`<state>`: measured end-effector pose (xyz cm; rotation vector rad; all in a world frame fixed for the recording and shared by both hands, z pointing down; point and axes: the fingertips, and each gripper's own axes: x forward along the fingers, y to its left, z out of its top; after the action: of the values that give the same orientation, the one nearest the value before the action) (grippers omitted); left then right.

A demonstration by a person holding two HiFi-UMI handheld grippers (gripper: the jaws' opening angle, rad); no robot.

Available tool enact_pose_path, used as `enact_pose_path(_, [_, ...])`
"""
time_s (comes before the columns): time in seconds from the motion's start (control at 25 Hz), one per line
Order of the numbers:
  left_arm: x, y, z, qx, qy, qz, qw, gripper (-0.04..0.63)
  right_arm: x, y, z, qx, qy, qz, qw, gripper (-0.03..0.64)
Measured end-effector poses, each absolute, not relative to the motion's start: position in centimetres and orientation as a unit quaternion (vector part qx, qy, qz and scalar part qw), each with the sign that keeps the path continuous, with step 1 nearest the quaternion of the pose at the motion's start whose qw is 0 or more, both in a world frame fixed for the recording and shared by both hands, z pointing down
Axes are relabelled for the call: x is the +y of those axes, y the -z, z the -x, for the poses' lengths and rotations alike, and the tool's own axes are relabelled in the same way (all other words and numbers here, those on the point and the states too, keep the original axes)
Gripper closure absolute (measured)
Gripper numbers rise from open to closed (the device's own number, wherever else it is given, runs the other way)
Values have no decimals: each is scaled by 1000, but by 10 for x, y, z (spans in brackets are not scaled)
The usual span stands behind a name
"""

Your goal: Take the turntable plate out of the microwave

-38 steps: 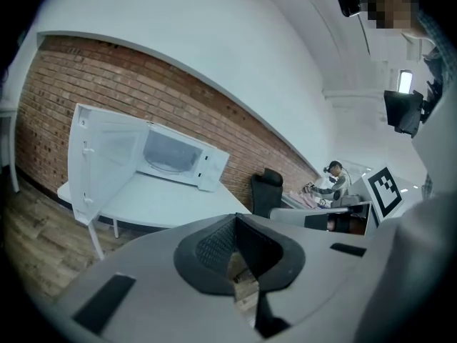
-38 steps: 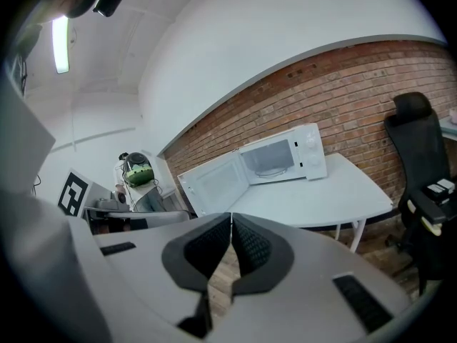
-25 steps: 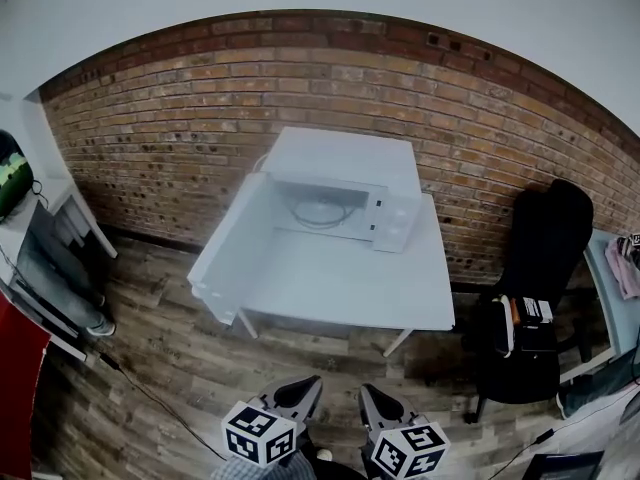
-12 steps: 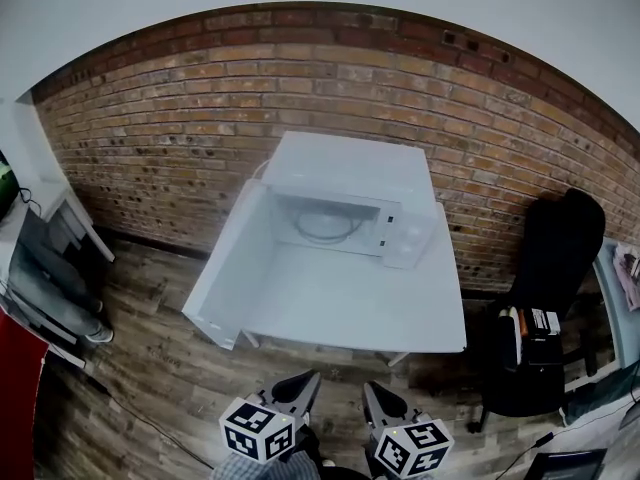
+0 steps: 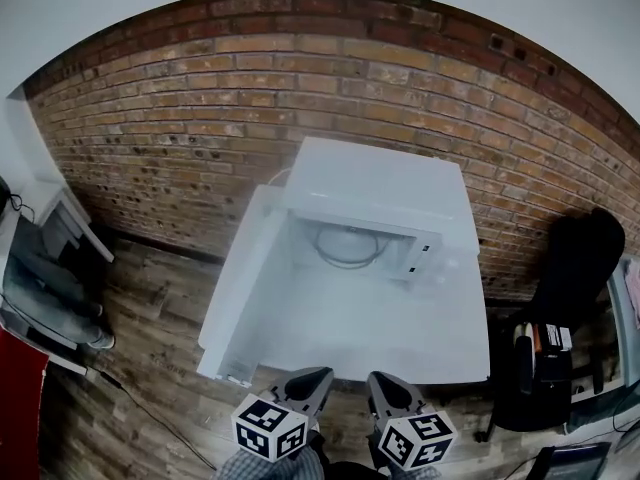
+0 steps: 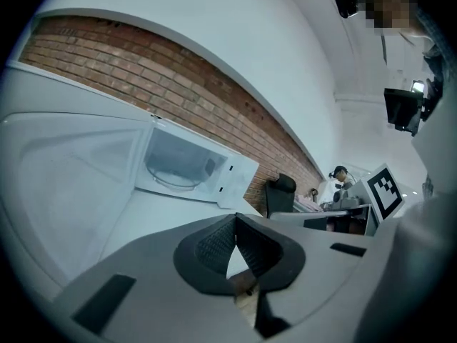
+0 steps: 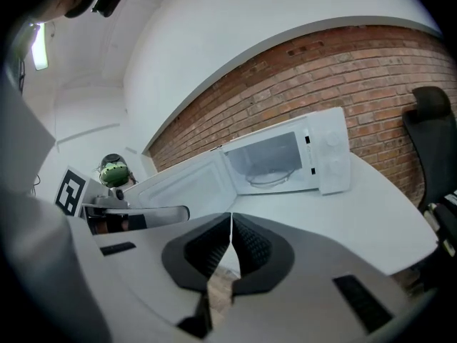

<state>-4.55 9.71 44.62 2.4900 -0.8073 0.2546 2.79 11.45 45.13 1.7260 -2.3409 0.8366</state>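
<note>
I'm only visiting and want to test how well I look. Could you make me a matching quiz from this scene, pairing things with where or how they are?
Things:
1. turntable plate
2. microwave door
3. black chair
4. left gripper

Places or states:
A. swung open
B. jaws shut, nothing held
C. inside the microwave
D. right of the table

Pairs: 1-C, 2-A, 3-D, 4-B
</note>
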Motion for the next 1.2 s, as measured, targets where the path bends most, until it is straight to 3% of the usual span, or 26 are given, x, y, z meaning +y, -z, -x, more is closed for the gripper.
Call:
enact_pose_path(0.44, [41, -472, 56, -290, -112, -907, 285, 586, 57, -473, -8, -765, -303, -562, 82, 598])
enact_pose_path(1.2, [-53, -478, -10, -355, -97, -874, 316, 586, -50, -486, -84, -778, -339, -525, 65, 598])
